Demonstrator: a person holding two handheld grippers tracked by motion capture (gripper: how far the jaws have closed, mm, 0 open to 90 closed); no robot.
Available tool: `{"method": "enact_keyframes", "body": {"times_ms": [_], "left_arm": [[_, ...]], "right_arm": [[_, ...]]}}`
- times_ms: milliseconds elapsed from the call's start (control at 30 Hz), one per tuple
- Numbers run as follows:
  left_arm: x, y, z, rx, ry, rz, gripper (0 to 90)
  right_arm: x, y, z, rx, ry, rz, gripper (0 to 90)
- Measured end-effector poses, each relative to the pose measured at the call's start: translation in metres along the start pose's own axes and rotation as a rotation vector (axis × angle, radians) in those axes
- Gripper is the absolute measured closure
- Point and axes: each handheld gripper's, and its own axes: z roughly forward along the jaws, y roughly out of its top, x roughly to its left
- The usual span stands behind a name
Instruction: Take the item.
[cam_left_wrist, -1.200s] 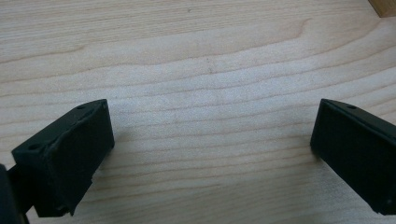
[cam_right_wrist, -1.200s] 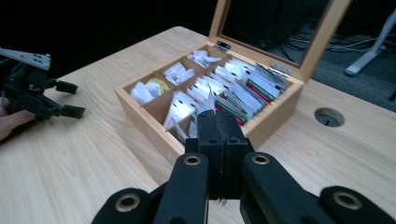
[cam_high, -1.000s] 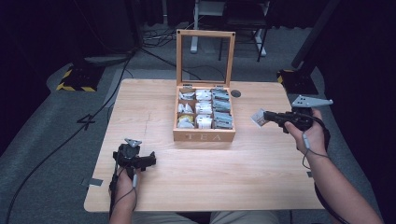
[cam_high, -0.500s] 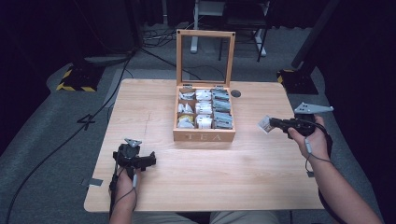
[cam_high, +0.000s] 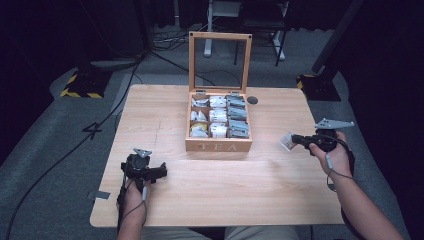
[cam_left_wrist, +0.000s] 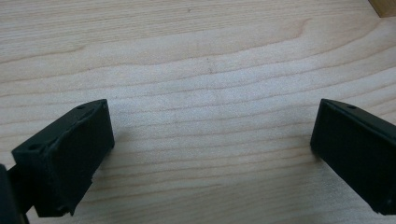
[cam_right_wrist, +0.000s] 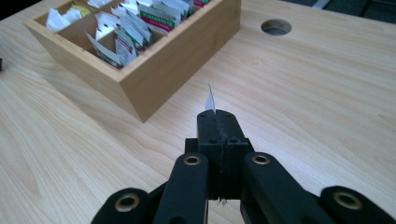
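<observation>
The table (cam_high: 210, 190) is evenly lit from overhead; the surroundings are left near black. Soft, short shadows are cast beside the tea box (cam_high: 218, 120). The high view is grainy and slightly soft. In both gripper views the near jaws are rendered blurred (wood grain stays sharp), without glare.

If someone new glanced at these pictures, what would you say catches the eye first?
The open wooden tea box at the table's middle, lid upright, its compartments packed with tea bags. To its right, the right gripper is shut on a tea bag, apart from the box. The left gripper rests open at the near left.
</observation>
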Motion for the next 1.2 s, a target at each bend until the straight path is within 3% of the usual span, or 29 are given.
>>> {"method": "enact_keyframes", "body": {"times_ms": [267, 467, 900, 1000, 1100, 1200], "left_arm": [[0.000, 0.000, 0.000, 0.000, 0.000, 0.000, 0.0], [0.000, 0.000, 0.000, 0.000, 0.000, 0.000, 0.0], [0.000, 0.000, 0.000, 0.000, 0.000, 0.000, 0.0], [0.000, 0.000, 0.000, 0.000, 0.000, 0.000, 0.0], [0.000, 0.000, 0.000, 0.000, 0.000, 0.000, 0.0], [0.000, 0.000, 0.000, 0.000, 0.000, 0.000, 0.0]], "right_arm": [[-0.004, -0.015, 0.008, 0.051, -0.003, 0.022, 90.0], [-0.008, -0.023, 0.014, 0.123, 0.005, 0.058, 90.0], [-0.018, -0.035, 0.021, 0.169, 0.003, 0.112, 87.0], [-0.019, -0.036, 0.022, 0.174, 0.002, 0.120, 81.1], [-0.020, -0.037, 0.023, 0.133, -0.003, 0.142, 61.7], [-0.022, -0.038, 0.023, 0.110, -0.043, 0.123, 52.2]]}}
